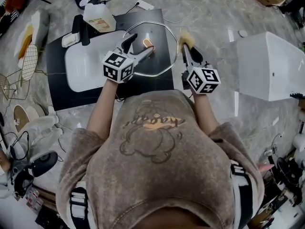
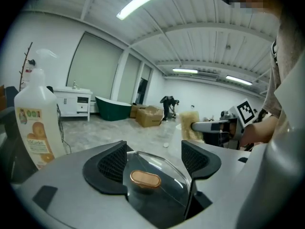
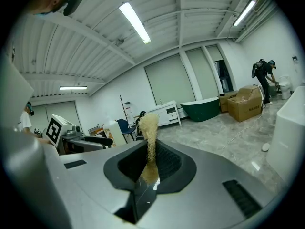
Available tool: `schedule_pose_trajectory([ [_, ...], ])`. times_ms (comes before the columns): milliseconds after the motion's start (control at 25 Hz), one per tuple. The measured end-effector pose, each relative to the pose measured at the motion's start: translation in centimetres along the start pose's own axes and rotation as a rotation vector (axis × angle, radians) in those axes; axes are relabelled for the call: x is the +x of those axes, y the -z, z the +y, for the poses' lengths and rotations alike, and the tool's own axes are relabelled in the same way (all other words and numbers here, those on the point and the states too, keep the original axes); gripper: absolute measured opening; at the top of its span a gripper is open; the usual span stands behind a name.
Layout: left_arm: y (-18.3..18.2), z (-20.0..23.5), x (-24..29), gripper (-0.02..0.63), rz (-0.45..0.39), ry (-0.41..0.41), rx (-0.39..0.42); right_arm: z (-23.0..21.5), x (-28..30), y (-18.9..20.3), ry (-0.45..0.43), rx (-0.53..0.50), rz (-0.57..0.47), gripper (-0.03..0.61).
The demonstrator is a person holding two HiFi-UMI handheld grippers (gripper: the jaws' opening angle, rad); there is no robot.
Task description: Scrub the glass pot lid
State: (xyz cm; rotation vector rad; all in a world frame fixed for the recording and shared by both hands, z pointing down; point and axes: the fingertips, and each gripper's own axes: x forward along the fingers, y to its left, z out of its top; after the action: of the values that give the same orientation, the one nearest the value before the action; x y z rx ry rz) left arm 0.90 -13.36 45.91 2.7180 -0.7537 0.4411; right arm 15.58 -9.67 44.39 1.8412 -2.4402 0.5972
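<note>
The glass pot lid (image 1: 161,58) lies on a black mat (image 1: 59,92), and its copper-coloured knob (image 1: 148,43) faces up. My left gripper (image 1: 139,46) hangs over the lid with its jaws open on either side of the knob (image 2: 145,179); the pads do not touch it. The lid's glass (image 2: 164,199) shows beneath those jaws. At the lid's right edge, my right gripper (image 1: 185,47) is shut on a yellow fibrous scrubber (image 1: 186,38). In the right gripper view the scrubber (image 3: 149,125) sticks up from between the closed jaws of that gripper (image 3: 150,152).
A white tray (image 1: 86,66) lies on the mat left of the lid. A soap bottle (image 1: 99,17) stands behind it, seen close at the left (image 2: 35,128). A white box (image 1: 269,66) stands at the right, and a wire rack (image 1: 19,75) at the far left.
</note>
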Motion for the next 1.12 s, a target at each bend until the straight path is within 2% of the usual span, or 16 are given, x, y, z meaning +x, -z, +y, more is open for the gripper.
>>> schedule_pose_trajectory([
  [400,5.7,0.8,4.6,0.348,0.222,0.068,0.097,-0.9,-1.2,0.9,0.046,0.026,0.01,0.038],
  [600,8.3,1.2,6.2,0.374,0.306,0.08,0.13,-1.2,-1.4,1.2,0.066,0.034,0.014,0.038],
  [800,9.7,1.5,7.0,0.377,0.339,0.072,0.138,-1.8,-1.6,1.8,0.095,0.044,0.027,0.038],
  [920,9.9,2.0,7.4,0.374,0.338,0.041,0.145,-2.3,-1.4,2.2,0.105,0.048,0.044,0.038],
  [1120,10.1,2.4,7.5,0.373,0.303,0.032,0.081,-2.3,-0.1,2.7,0.093,0.043,0.077,0.038],
])
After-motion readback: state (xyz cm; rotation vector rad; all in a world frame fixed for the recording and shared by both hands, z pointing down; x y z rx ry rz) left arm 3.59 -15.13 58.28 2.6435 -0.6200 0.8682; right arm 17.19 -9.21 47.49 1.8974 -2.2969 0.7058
